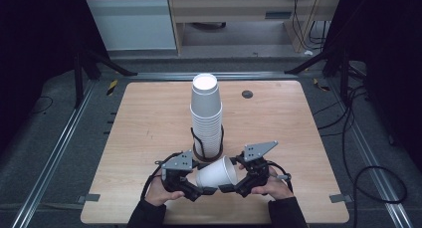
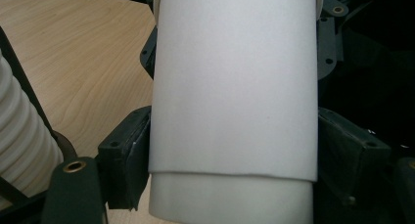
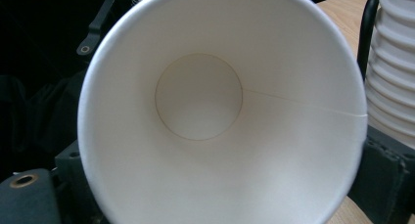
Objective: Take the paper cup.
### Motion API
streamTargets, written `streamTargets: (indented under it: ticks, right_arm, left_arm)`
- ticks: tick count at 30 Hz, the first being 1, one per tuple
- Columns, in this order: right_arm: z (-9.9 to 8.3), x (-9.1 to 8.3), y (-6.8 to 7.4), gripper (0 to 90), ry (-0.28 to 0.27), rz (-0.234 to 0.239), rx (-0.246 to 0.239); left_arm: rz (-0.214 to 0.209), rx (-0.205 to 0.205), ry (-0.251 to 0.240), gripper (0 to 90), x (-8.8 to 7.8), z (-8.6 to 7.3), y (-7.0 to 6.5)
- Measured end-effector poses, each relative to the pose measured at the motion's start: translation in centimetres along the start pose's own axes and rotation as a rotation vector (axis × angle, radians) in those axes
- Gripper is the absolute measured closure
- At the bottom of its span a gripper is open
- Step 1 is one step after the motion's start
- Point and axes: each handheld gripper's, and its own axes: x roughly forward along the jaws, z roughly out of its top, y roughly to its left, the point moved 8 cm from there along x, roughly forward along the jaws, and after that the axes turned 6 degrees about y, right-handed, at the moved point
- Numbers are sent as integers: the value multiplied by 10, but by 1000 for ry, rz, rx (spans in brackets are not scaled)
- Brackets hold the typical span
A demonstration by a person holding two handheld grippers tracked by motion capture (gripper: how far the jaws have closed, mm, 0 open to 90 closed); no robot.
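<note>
In the high view, a white paper cup (image 1: 217, 172) was held on its side between the two tongs, its open mouth turned toward the right gripper (image 1: 230, 187) and its narrow base toward the left gripper (image 1: 205, 190). Both hands were brought in from the near edge of the light wooden table (image 1: 149, 123), wrists low and turned inward, so that the two tools were angled toward each other with their tips nearly meeting under the cup. A tall stack of white paper cups (image 1: 206, 116), set in a black wire holder (image 1: 207, 144), was seen just beyond the tongs, close behind the held cup.

In the left gripper view, the cup's side wall (image 2: 234, 87) was seen clamped between the two black jaws, one pad pressed to each flank; a second cup's wall was seen nested inside it at the lower edge. The ribbed stack (image 2: 22, 136) was placed to the left of the jaws.

In the right gripper view, the cup's mouth (image 3: 220, 116) was faced directly, its round base seen deep inside. The rim was flanked by the jaws; whether they pressed on it could not be told. The stack (image 3: 391, 72) was seen at the right.
</note>
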Motion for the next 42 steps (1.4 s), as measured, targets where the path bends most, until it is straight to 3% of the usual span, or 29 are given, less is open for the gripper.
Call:
streamTargets:
  ticks: [12,17,27,42]
  right_arm:
    - [0,-1,0,100,-4,-7,-10]
    - [0,-2,0,99,-4,-20,-19]
    - [5,-14,-4,93,-11,-62,-19]
    - [9,-30,-17,92,5,-207,3]
  left_arm:
    - [1,-7,9,211,0,0,0]
    - [22,-16,13,194,-2,-1,0]
    - [107,-45,13,165,-18,-12,5]
    - [271,-192,5,165,-39,-30,26]
